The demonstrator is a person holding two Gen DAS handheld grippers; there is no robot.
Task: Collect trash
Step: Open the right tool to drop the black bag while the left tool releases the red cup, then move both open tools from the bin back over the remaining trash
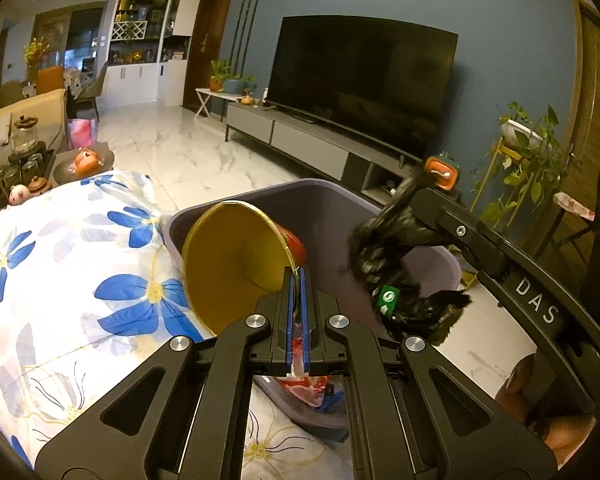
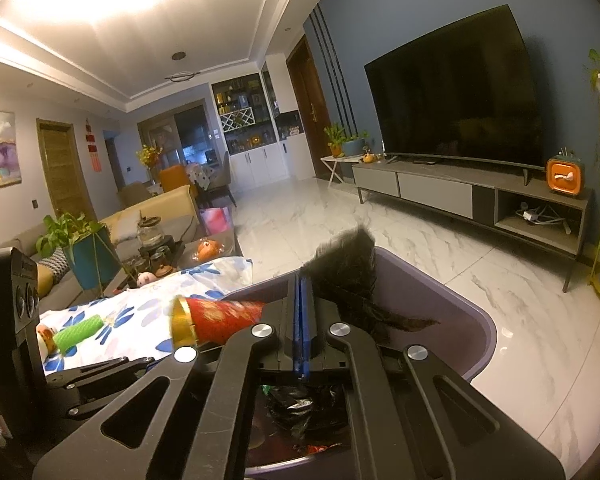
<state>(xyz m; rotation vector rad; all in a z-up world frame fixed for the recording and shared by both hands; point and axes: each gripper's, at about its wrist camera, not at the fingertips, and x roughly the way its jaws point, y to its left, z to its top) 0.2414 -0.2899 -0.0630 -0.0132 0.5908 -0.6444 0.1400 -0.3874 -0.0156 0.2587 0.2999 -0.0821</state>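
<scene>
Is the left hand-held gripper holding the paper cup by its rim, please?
Yes, the left hand-held gripper is shut on the gold rim of the red paper cup, above the purple bin.

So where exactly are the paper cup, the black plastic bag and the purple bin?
paper cup [image 1: 236, 264]: left wrist view, on its gold inner wall.
black plastic bag [image 1: 384, 248]: left wrist view, on its crumpled middle.
purple bin [image 2: 452, 312]: right wrist view, on its inner wall near the rim.
</scene>
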